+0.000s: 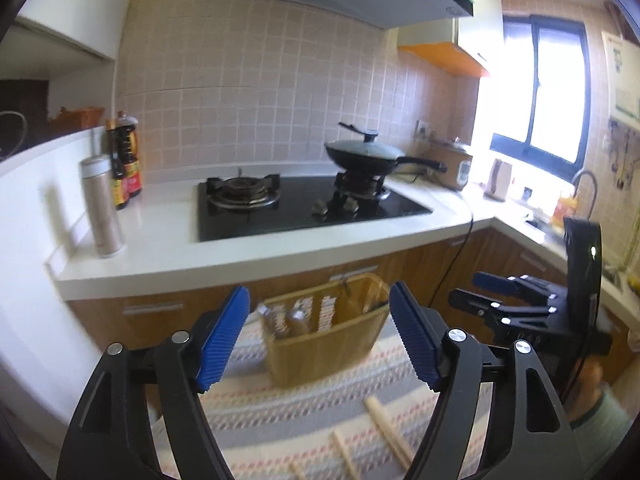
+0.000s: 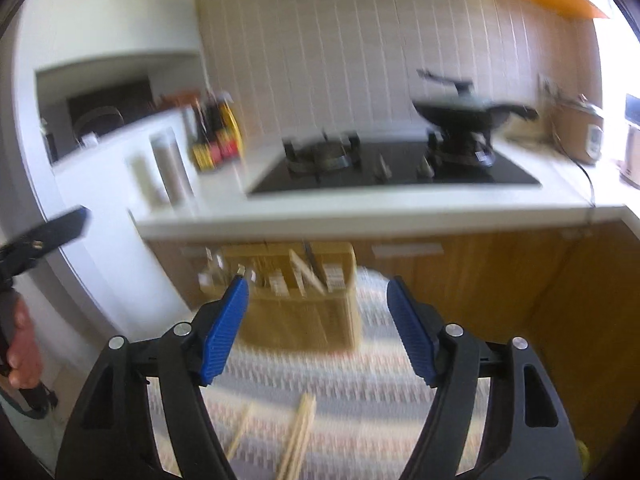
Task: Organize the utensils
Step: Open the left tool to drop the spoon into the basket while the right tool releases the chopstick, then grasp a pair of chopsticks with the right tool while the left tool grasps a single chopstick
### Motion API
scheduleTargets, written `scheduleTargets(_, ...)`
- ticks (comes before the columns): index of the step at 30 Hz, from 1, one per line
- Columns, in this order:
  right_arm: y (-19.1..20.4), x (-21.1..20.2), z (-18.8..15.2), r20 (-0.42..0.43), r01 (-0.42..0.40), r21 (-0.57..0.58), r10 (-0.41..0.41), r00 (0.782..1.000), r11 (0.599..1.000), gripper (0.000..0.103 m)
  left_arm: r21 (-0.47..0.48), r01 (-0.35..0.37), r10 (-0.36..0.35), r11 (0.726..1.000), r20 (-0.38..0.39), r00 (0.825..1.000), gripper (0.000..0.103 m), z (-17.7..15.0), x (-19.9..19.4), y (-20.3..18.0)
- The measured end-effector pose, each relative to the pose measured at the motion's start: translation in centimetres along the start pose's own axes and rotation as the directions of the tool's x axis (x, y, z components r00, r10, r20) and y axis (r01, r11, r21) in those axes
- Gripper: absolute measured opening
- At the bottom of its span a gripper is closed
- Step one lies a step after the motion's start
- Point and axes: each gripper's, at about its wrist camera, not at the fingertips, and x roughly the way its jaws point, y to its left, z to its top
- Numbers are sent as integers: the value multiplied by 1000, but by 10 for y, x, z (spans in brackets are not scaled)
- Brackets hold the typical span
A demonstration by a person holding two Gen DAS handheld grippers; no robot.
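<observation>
A wooden utensil holder [image 1: 328, 336] with several compartments stands on a striped cloth [image 1: 280, 412]; it holds several utensils. It also shows, blurred, in the right wrist view [image 2: 296, 308]. Loose wooden chopsticks [image 1: 386, 428] lie on the cloth in front of it, also seen in the right wrist view [image 2: 300, 432]. My left gripper [image 1: 320, 300] is open and empty, above the cloth, short of the holder. My right gripper [image 2: 318, 288] is open and empty, also short of the holder. The right gripper shows in the left wrist view [image 1: 492, 292], to the right of the holder.
Behind the cloth is a white counter [image 1: 168, 232] with a black gas hob [image 1: 304, 204], a lidded wok [image 1: 364, 156], a steel flask [image 1: 102, 208] and sauce bottles [image 1: 126, 160]. Wooden cabinet fronts [image 2: 500, 288] stand below. A sink [image 1: 560, 220] is at the far right.
</observation>
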Motion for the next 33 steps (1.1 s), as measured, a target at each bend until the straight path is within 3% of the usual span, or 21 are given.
scheduleTargets(4,8,7,-19,-211,47,-3,-47,976,999,77,-13,-1,0,1000,-74,997,72,-17,-14,6)
scheduleTargets(6,12,18,-35,-329,46,-7,-46,943,999,77,-29,4,-7,1000,-111,994,72,-28,-14,12)
scheduleTargets(11,15,46,-73,-496,86,-31,-90,864,996,81,-88,18,-41,996,-257,966,72,-75,6,32)
scheduleTargets(14,12,61,-89,-532,85,1,-72,844,996,81,-129,15,-58,992,-339,939,72,-102,25,42)
scheduleTargets(19,15,84,-107,-560,102,-30,-102,822,994,80,-129,7,-68,992,-478,876,68,-155,62,44)
scheduleTargets(21,17,96,-111,-576,88,-44,-97,812,995,74,-116,6,-67,993,-529,846,60,-174,78,42)
scheduleTargets(23,18,107,-113,-604,79,-53,-95,792,995,58,-112,8,-72,994,-583,809,52,-192,94,40)
scheduleTargets(25,22,119,-118,-630,63,-63,-88,771,996,44,-99,2,-63,995,-616,785,44,-204,104,38)
scheduleTargets(27,26,125,-122,-645,53,-74,-88,759,996,39,-89,0,-57,996,-631,774,41,-212,109,38)
scheduleTargets(33,33,147,-133,-685,33,-73,-74,725,997,32,-86,3,-58,996,-641,765,37,-219,116,40)
